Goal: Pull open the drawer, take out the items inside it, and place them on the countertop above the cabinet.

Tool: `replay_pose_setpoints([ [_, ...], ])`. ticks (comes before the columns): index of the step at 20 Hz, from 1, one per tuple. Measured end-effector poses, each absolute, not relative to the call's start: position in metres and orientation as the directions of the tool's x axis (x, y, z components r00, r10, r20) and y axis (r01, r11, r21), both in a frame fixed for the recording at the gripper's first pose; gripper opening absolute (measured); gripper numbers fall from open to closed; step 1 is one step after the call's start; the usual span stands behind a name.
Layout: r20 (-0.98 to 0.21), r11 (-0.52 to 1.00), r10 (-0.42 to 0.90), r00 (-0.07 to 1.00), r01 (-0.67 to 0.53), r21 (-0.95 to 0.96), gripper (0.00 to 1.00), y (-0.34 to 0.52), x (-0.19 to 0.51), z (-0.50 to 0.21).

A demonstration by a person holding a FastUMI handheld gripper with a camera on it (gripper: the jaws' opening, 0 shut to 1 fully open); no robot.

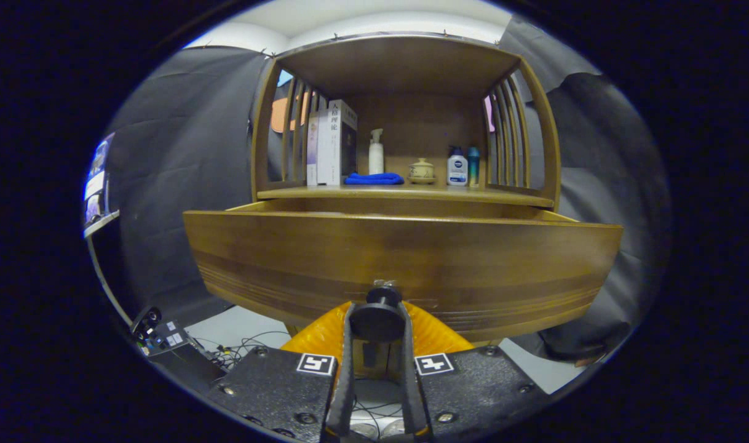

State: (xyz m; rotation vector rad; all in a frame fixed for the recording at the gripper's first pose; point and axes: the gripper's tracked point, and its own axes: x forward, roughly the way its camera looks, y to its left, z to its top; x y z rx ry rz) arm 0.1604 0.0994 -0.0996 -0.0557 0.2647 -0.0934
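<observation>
Gripper point(377, 320) clamped on the round dark knob point(377, 319) of the drawer point(399, 258). Drawer front: brown wood, grooved lower edge, pulled out below the worktop point(405, 194).

Light is moderate and even, coming from above: the white ceiling point(374, 18) at twelve o'clock is the brightest patch. The shelf's underside point(399, 64) casts soft shade on the back panel. The drawer front point(405, 258) shows dull sheen, no hard glare. Fisheye distortion bows it strongly, worst toward three and nine o'clock. The gripper point(377, 320) at six o'clock, fingers closed on the dark knob point(377, 317), looks slightly soft; the shelf items are sharp.
</observation>
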Motion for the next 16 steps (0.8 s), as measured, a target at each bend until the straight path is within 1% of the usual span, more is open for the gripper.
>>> replay_pose_setpoints([
  [6,-0.260,0.996,-0.080,0.962,0.068,-0.055,0.34,0.108,0.140,-0.102],
  [14,-0.280,0.997,-0.078,0.957,0.068,-0.048,0.34,0.106,0.134,-0.113],
  [16,-0.226,0.994,-0.088,0.970,0.070,-0.084,0.59,0.104,0.136,-0.090],
])
